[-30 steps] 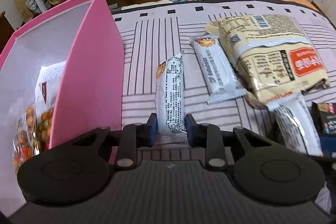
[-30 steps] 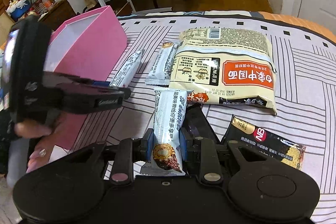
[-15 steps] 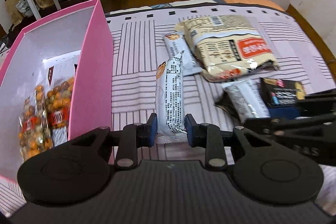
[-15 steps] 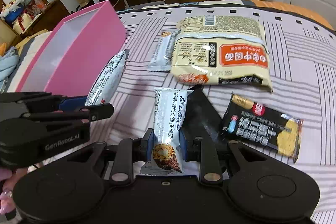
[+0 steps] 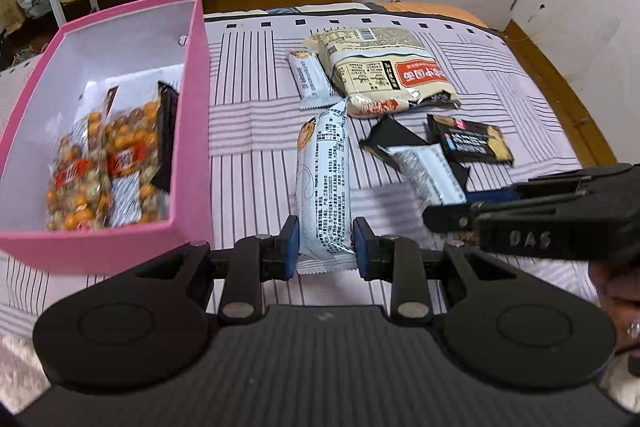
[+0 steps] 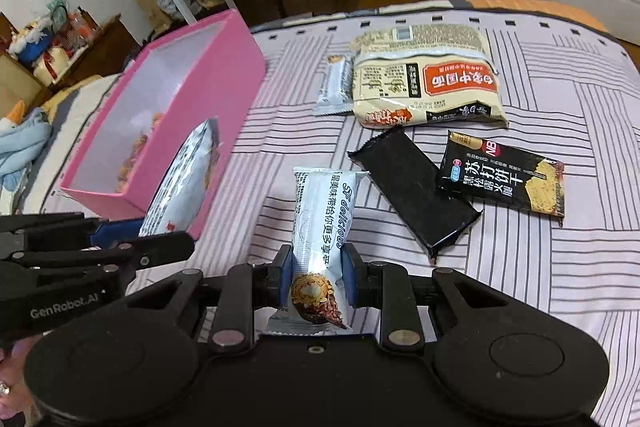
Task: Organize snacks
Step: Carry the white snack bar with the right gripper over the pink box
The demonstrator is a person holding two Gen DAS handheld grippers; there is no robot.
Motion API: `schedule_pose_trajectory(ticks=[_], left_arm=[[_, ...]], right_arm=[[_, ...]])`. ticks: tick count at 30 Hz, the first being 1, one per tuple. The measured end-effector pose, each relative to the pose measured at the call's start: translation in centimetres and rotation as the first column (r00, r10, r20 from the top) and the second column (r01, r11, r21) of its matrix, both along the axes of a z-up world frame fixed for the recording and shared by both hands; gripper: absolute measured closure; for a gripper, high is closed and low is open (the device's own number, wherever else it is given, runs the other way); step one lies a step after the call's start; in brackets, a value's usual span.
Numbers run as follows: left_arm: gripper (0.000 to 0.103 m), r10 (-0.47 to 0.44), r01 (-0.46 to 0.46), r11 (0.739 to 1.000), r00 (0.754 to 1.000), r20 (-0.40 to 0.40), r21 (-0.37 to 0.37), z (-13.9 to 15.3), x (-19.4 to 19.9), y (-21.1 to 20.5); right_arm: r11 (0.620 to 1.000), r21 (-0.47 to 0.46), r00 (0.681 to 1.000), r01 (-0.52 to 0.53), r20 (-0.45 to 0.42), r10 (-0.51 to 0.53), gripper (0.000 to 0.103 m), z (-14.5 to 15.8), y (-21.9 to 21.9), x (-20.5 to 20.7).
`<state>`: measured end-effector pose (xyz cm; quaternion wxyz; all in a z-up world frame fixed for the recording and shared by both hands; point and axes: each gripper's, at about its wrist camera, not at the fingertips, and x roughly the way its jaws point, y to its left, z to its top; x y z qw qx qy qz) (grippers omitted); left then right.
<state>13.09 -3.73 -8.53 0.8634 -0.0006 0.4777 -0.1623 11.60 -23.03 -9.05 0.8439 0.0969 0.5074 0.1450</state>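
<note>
My left gripper (image 5: 325, 243) is shut on a white snack bar (image 5: 324, 183), held above the striped bedspread just right of the pink box (image 5: 192, 99). The same bar (image 6: 184, 175) shows in the right wrist view against the box's near wall. My right gripper (image 6: 314, 273) is shut on a second white snack bar (image 6: 320, 227), lifted over the bed. The right gripper's body (image 5: 540, 215) appears at the right of the left wrist view. Inside the box lie bags of orange nuts (image 5: 96, 167) and a dark packet (image 5: 166, 135).
On the bedspread lie a large beige noodle pack (image 6: 424, 79), a third white bar (image 6: 334, 87), a plain black packet (image 6: 412, 187) and a black cracker packet (image 6: 500, 173). A person's hand (image 5: 616, 303) holds the right gripper. Furniture and bags stand beyond the bed.
Both grippers have risen with their bars. The left one has drawn back and up, so the box interior shows now; the right gripper has come into the left view's right side.
</note>
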Motion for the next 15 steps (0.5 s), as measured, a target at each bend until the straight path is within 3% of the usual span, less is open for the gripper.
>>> schedule_pose_trajectory(ticks=[6,15], left_arm=[[0.076,0.004,-0.005,0.998,1.000,-0.012,-0.065,1.7,-2.5,3.1],[0.076,0.012,-0.007,0.994,0.999,0.040,-0.111,5.8,-5.2,7.8]], right_arm=[[1.000,0.016,0.999,-0.023,0.045,0.022,0.073,2.8,1.0,-1.9],[0.988,-0.004,0.978,-0.157,0.137,0.156,0.073,7.6,5.2,-4.5]])
